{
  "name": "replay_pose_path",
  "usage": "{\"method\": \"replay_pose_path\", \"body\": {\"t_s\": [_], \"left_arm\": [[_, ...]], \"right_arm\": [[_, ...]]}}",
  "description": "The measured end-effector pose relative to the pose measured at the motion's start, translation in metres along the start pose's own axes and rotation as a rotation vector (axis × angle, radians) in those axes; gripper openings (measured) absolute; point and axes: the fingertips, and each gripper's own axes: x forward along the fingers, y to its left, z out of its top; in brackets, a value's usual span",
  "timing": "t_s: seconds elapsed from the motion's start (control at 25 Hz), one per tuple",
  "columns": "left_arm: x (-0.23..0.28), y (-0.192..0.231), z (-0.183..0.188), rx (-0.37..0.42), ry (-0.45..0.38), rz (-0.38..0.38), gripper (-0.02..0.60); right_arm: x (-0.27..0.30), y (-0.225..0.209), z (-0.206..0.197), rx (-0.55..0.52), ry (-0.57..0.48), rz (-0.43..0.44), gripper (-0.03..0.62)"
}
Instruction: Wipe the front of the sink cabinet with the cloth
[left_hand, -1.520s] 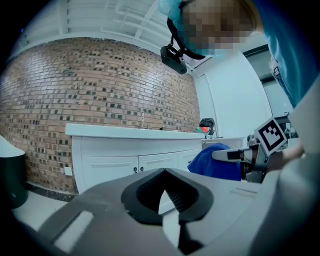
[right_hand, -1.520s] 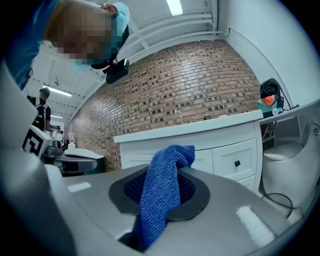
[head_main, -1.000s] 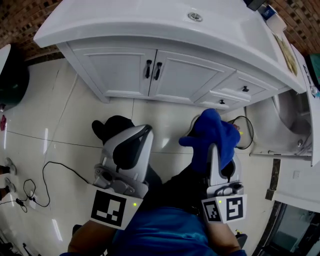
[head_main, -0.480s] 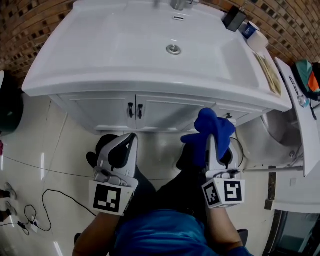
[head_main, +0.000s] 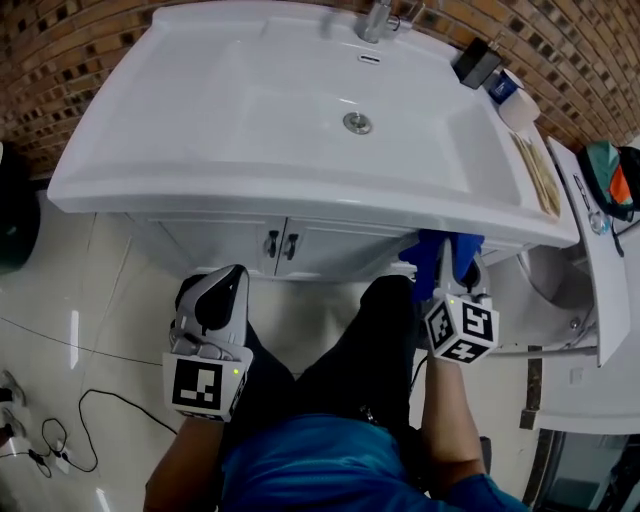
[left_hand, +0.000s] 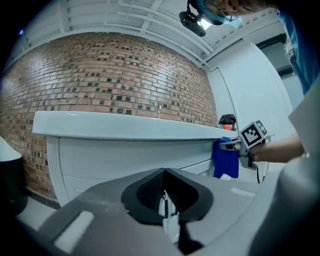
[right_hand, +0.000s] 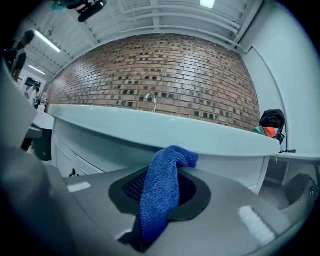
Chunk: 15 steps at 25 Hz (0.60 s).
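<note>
Right gripper view — jaws clamped on blue cloth (right_hand: 160, 200) by sink cabinet (head_main: 330, 245) — left gripper (left_hand: 164, 200) jaws together, empty.

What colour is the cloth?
Blue. The cloth shows best in the right gripper view, clamped in the right hand-held gripper.

The sink (head_main: 250, 100) sat on the sink cabinet (head_main: 215, 238) against the brick wall (head_main: 70, 50), with the faucet (head_main: 376, 18) at its back edge. The cloth (head_main: 438, 255), in the right gripper (head_main: 452, 285) jaws, hung under the sink's rim, right of the door handles (head_main: 280, 245); the left gripper (head_main: 228, 282) stood further left, apart
</note>
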Motion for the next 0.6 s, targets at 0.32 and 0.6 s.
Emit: {"method": "replay_pose_path", "body": {"t_s": [0.32,0.6], "left_arm": [[0.006,0.043,0.015,0.050,-0.037,0.039,0.002],[0.000,0.069,0.024,0.046,-0.059,0.088,0.002]], "right_arm": [[0.006,0.027,0.012,0.027,-0.023,-0.022,0.074],[0.003,0.124,0.034,0.002,-0.074,0.139,0.074]]}}
